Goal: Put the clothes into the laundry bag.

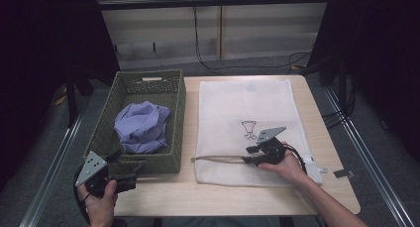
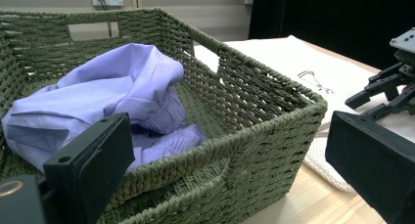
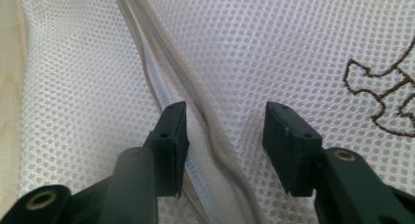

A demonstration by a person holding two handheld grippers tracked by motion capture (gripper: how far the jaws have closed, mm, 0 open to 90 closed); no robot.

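Across the pale wooden worktop (image 1: 277, 197) I am hovering the right hand-held gripper (image 3: 225, 131), jaws wide, astride the white mesh laundry bag's (image 1: 233, 108) grey zipper (image 3: 195, 97), seemingly to open it, while the left hand-held gripper (image 1: 116, 175), also wide, is waiting beside the green woven basket (image 1: 176, 108) holding the crumpled lilac shirt (image 1: 141, 125).

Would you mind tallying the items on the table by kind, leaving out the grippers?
Woven green basket: 1
Lilac garment, crumpled inside the basket: 1
White mesh laundry bag, lying flat beside the basket: 1
Total: 3
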